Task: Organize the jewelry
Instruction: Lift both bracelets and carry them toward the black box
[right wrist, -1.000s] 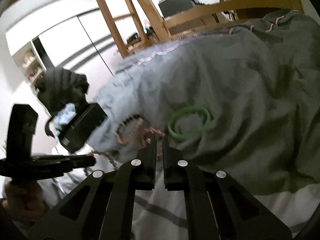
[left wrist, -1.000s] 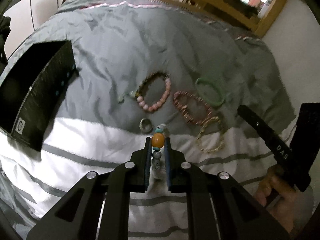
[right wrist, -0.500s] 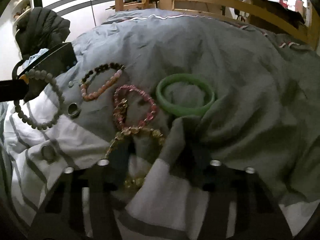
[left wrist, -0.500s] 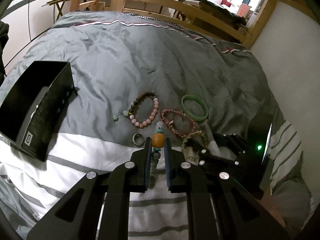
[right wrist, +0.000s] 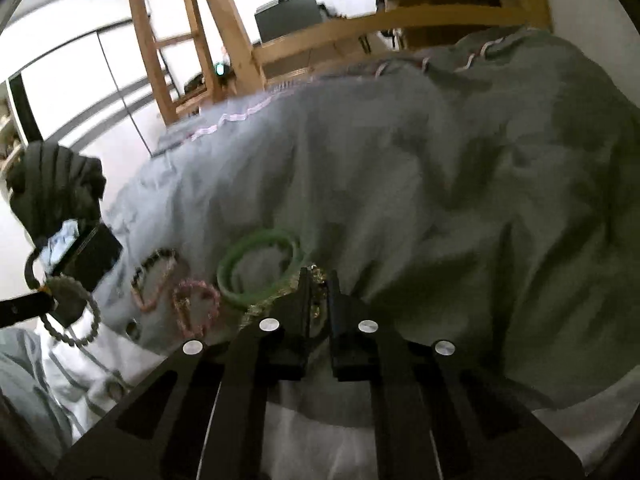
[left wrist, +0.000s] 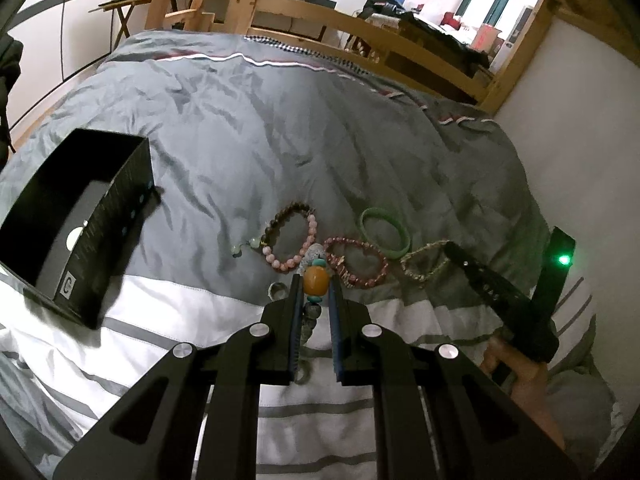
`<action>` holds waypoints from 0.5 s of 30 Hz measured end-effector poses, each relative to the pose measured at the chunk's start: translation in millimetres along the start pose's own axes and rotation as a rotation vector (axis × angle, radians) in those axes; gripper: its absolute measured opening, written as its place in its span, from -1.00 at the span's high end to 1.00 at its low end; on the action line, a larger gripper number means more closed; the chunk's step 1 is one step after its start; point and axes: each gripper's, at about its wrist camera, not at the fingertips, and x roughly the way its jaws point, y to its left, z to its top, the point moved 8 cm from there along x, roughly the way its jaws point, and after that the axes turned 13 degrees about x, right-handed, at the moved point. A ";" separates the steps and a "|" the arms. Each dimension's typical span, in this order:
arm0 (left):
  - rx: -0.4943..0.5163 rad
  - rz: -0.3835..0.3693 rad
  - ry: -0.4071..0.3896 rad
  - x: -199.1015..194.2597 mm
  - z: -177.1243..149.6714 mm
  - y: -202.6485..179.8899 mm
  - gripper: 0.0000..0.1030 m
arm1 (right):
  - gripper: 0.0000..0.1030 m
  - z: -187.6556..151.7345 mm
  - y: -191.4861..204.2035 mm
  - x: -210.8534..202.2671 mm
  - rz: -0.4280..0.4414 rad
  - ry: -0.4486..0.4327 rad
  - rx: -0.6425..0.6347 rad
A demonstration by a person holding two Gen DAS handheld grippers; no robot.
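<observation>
My left gripper (left wrist: 316,280) is shut on a grey beaded bracelet with an orange bead (left wrist: 316,278); its loop hangs below the fingers above the striped sheet. In the right wrist view that bracelet (right wrist: 80,320) dangles at the far left. My right gripper (right wrist: 319,276) has its jaws closed tight on the gold chain bracelet (right wrist: 258,310), whose links show between the pads. On the grey duvet lie a brown-and-pink bead bracelet (left wrist: 310,226), a pink-red bracelet (left wrist: 376,256), a green bangle (left wrist: 400,236) and a small ring (left wrist: 278,290).
An open black box (left wrist: 80,240) stands at the left on the bed. A wooden bed frame (left wrist: 400,52) runs along the far side and a white wall (left wrist: 580,140) closes the right. A hand (left wrist: 516,368) holds the right gripper's handle.
The right gripper swung over the gold chain bracelet with its jaws wide, then closed on it. The left gripper rose a little with the beaded bracelet.
</observation>
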 end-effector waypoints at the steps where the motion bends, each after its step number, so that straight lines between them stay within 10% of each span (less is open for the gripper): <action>1: -0.004 -0.003 -0.005 -2.1 0.7 1.0 0.78 | 0.84 1.6 1.3 -3.1 0.020 -0.009 0.010; 15: -0.051 -0.005 -0.025 -28.7 9.9 29.6 0.78 | 0.84 12.3 63.7 -55.4 0.212 -0.047 -0.037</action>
